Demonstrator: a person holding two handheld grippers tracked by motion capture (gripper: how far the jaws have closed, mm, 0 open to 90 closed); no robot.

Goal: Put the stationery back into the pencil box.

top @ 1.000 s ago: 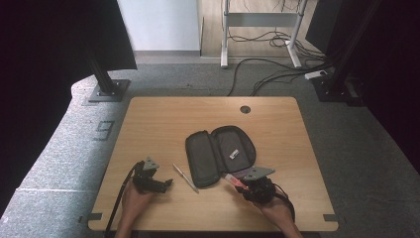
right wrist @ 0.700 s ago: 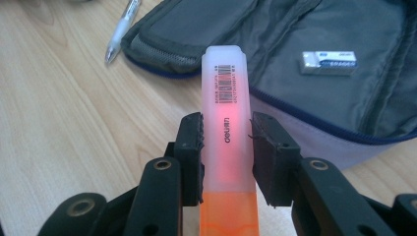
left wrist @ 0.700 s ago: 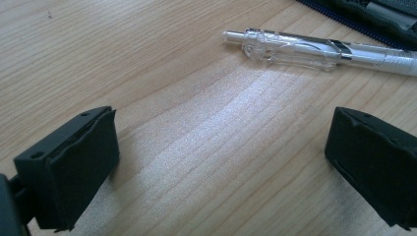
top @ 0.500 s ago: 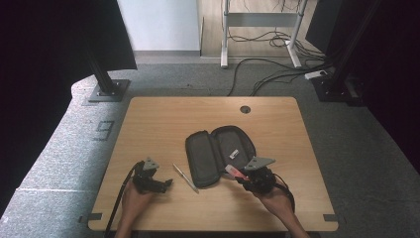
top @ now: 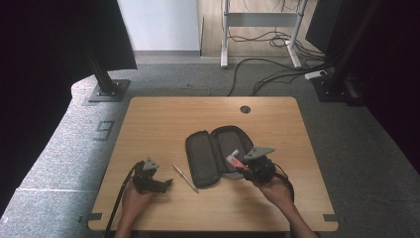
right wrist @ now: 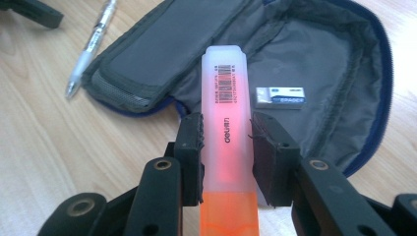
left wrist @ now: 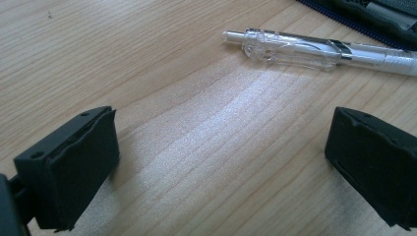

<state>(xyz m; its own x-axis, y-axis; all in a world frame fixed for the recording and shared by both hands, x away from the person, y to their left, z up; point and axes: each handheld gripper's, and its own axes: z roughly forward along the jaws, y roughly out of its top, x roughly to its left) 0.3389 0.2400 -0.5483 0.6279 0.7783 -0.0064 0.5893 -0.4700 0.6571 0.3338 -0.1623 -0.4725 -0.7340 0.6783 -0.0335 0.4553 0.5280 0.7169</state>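
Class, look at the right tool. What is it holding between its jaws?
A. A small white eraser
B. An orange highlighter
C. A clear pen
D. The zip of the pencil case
B: the right tool has its jaws clamped on the orange highlighter, above the open pencil case.

Bare desk (top: 163, 119) lies open beyond and left of the pencil case (top: 213, 153). Between my left gripper (top: 166, 184) and the case, a pen (top: 185, 178) blocks the path. An eraser (right wrist: 280, 96) occupies the case's open right half.

Eraser (right wrist: 281, 96) in open case (top: 214, 154), pen (top: 185, 177) left of case, on table (top: 163, 119)
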